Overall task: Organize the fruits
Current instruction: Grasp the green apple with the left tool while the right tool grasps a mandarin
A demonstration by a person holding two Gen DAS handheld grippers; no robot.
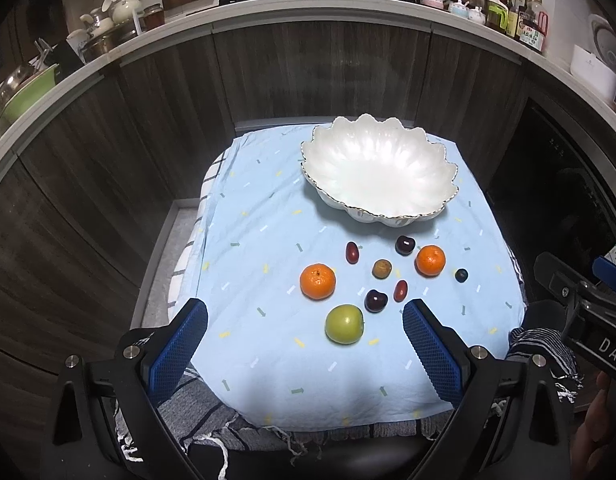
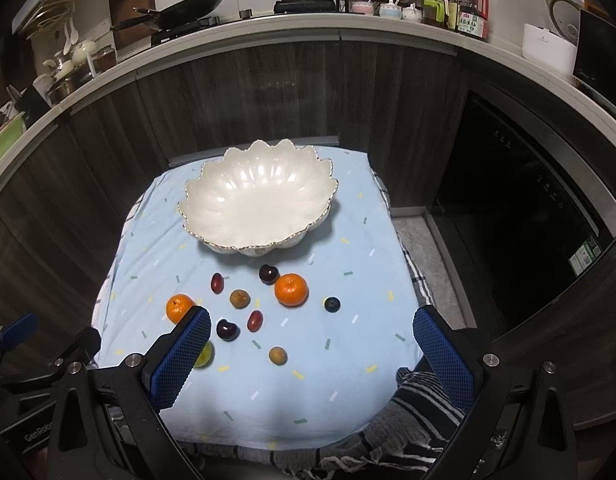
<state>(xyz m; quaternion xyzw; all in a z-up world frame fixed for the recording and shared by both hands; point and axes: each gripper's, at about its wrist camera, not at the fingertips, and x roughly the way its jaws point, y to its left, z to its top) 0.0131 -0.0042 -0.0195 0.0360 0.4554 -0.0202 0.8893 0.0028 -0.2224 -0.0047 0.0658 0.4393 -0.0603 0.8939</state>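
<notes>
— Are my grippers holding anything?
— No: left gripper (image 1: 306, 334) and right gripper (image 2: 312, 338) gape wide, empty. Fruit, like the green apple (image 1: 344, 324), lies on the blue cloth (image 1: 268, 360) before the white scalloped bowl (image 1: 378, 176).

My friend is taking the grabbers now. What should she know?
Left gripper: jaws open, empty, above the near edge of the cloth.
Right gripper: jaws open, empty, likewise.
The white scalloped bowl sits at the far end of the blue cloth with nothing in it.
All fruit lies loose on the cloth in front of the bowl: two oranges, a green apple, two dark cherries, two red oval fruits, two small brown fruits and one small dark berry.
Done: nothing yet. Left: presumably every fruit goes into the bowl.
</notes>
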